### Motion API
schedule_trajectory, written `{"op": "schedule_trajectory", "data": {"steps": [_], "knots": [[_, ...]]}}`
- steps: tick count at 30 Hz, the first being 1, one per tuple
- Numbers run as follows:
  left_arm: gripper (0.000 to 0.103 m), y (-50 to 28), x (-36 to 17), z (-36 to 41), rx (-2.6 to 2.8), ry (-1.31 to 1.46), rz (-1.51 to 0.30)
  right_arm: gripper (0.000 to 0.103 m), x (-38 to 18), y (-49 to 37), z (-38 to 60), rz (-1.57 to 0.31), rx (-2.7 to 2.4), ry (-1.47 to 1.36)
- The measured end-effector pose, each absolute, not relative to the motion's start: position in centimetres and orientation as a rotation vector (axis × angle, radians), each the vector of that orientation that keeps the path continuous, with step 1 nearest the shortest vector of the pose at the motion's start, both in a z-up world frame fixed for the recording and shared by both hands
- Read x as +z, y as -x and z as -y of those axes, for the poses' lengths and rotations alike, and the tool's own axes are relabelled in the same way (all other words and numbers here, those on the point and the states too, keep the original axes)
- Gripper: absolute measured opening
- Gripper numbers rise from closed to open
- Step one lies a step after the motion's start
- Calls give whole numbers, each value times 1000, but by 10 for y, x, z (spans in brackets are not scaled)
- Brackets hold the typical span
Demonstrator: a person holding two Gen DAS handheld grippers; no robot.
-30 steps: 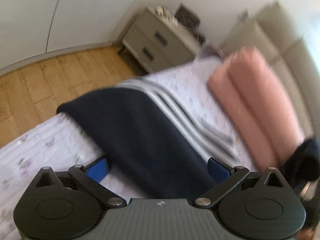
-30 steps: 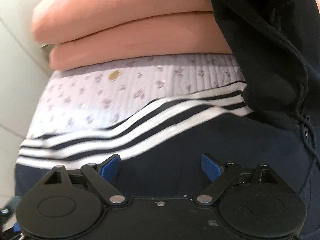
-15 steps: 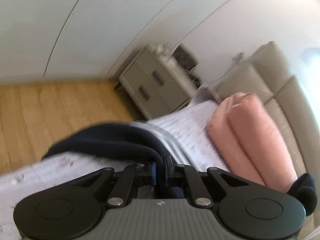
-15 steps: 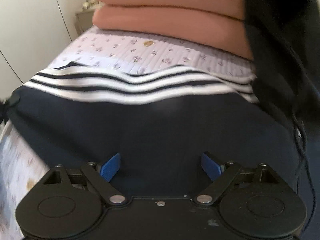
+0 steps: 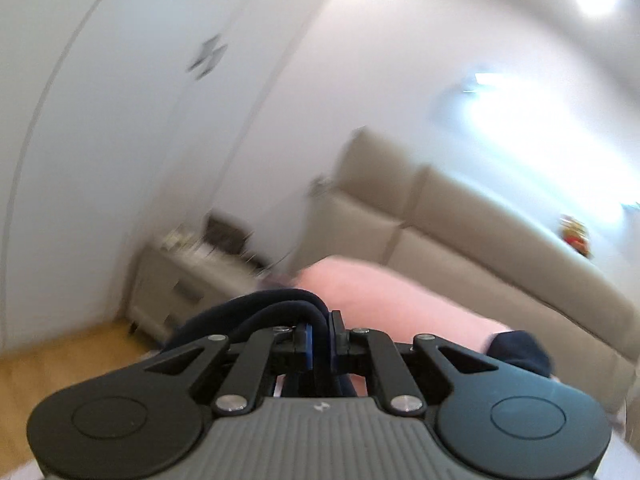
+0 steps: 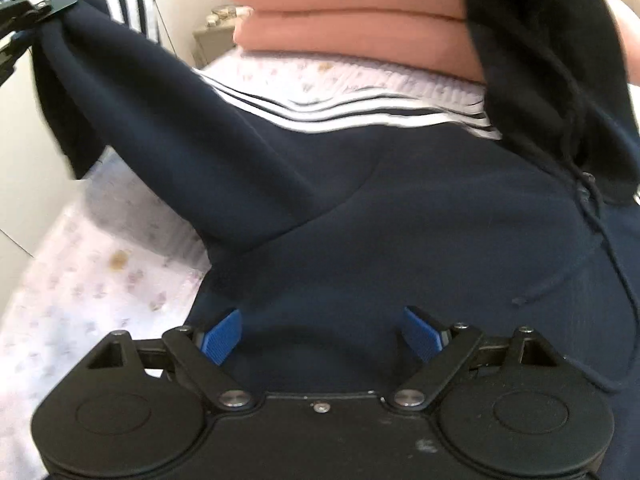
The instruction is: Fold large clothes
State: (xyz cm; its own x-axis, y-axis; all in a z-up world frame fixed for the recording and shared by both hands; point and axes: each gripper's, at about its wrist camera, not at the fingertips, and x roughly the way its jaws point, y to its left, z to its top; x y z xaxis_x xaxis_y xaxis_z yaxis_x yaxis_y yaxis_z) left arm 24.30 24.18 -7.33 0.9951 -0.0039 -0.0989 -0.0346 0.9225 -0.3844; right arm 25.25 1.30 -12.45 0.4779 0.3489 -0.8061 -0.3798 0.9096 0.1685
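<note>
Navy hoodie [image 6: 420, 208] with white sleeve stripes [image 6: 360, 114]; salmon-pink pillows [image 6: 348, 20]; pale lilac floral bedspread [image 6: 100, 280]; blue gripper pads [image 6: 420, 334]; beige headboard [image 5: 460, 232]; honey-coloured wooden floor [image 5: 60, 360].

Hoodie spread on the bed, one sleeve lifted to the upper left

In the right wrist view the hoodie [image 6: 440, 220] lies on the bedspread [image 6: 100, 280]; its sleeve [image 6: 132, 92] rises to the left gripper [image 6: 24, 20] at upper left, folded blankets [image 6: 344, 20] stacked behind, nightstand [image 6: 212, 40] beyond.
</note>
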Motion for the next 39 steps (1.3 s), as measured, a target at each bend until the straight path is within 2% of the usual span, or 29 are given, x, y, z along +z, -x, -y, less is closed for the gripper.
{"op": "schedule_trajectory", "data": {"steps": [3, 5, 9, 11, 14, 15, 16, 17, 19, 25, 29, 33, 34, 35, 36, 37, 38, 39], "knots": [[8, -242, -44, -173, -98, 240, -65, 103, -105, -243, 40, -955, 423, -29], [8, -242, -36, -123, -192, 170, -108, 103, -100, -236, 81, -954, 387, -79], [9, -258, -72, -28, -336, 170, -339, 103, -105, -211, 157, -938, 272, -117], [15, -266, -108, 16, -388, 125, -514, 103, -115, -203, 194, -953, 192, -145], [17, -267, -157, 53, -488, 108, -797, 103, -127, -209, 234, -988, 116, -258], [20, -270, -168, 49, -509, 115, -824, 103, -126, -213, 243, -976, 109, -298], [33, -260, -171, 47, -530, 124, -839, 103, -121, -219, 242, -953, 108, -312], [52, -252, -172, 41, -534, 132, -846, 103, -114, -225, 240, -920, 119, -310], [69, -235, -168, 18, -508, 149, -855, 103, -98, -242, 219, -863, 200, -268], [67, -248, -159, -76, -283, 137, -844, 103, -62, -290, 67, -745, 560, 60], [64, -266, -181, -91, -274, -38, -888, 102, -84, -317, -40, -818, 682, 292], [66, -268, -187, -92, -258, -86, -754, 97, -115, -349, -87, -912, 604, 371], [66, -274, -190, -88, -219, -111, -726, 94, -123, -358, -86, -934, 593, 341], [63, -280, -193, -84, -211, -129, -720, 64, -124, -363, -85, -945, 590, 309], [55, -286, -195, -82, -219, -122, -710, 17, -120, -364, -78, -933, 595, 269], [20, -287, -196, -84, -246, -80, -698, 18, -112, -364, -64, -895, 593, 203], [9, -286, -195, -86, -259, -44, -694, 12, -99, -359, -50, -835, 569, 138], [9, -281, -192, -86, -238, -25, -672, 12, -87, -353, -34, -773, 538, 85]]}}
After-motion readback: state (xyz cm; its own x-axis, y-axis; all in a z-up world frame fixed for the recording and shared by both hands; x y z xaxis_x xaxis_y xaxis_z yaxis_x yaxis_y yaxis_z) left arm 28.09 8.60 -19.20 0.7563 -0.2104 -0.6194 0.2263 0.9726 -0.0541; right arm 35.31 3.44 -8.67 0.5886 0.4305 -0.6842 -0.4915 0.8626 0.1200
